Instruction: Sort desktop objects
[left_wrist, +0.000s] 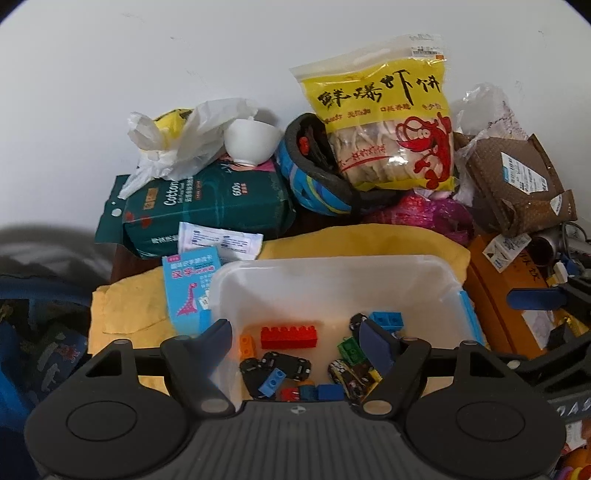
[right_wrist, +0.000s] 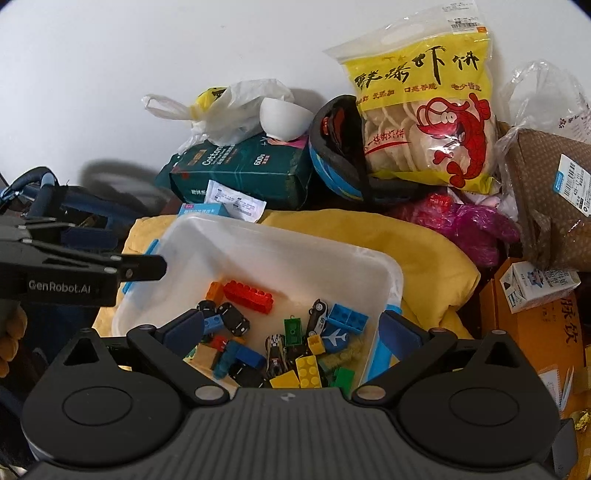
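A clear plastic bin (left_wrist: 332, 273) (right_wrist: 280, 243) on a yellow cloth (right_wrist: 424, 251) holds several toy bricks and toy cars, among them a long red brick (left_wrist: 289, 336) (right_wrist: 248, 296) and a blue plane brick (right_wrist: 338, 338). My left gripper (left_wrist: 299, 338) is open and empty over the bin's near-left part. My right gripper (right_wrist: 291, 332) is open and empty, its fingers straddling the bin's near end. The left gripper's body (right_wrist: 74, 269) shows at the left of the right wrist view. The right gripper's finger (left_wrist: 535, 297) shows at the right of the left wrist view.
Behind the bin stand a green cotton pack (left_wrist: 207, 206), a white bowl (left_wrist: 251, 142), a blue helmet (left_wrist: 317, 177), a yellow prawn cracker bag (left_wrist: 384, 122) and a brown parcel (left_wrist: 517, 181). A blue dinosaur box (left_wrist: 190, 291) lies left, orange boxes (right_wrist: 539, 332) right.
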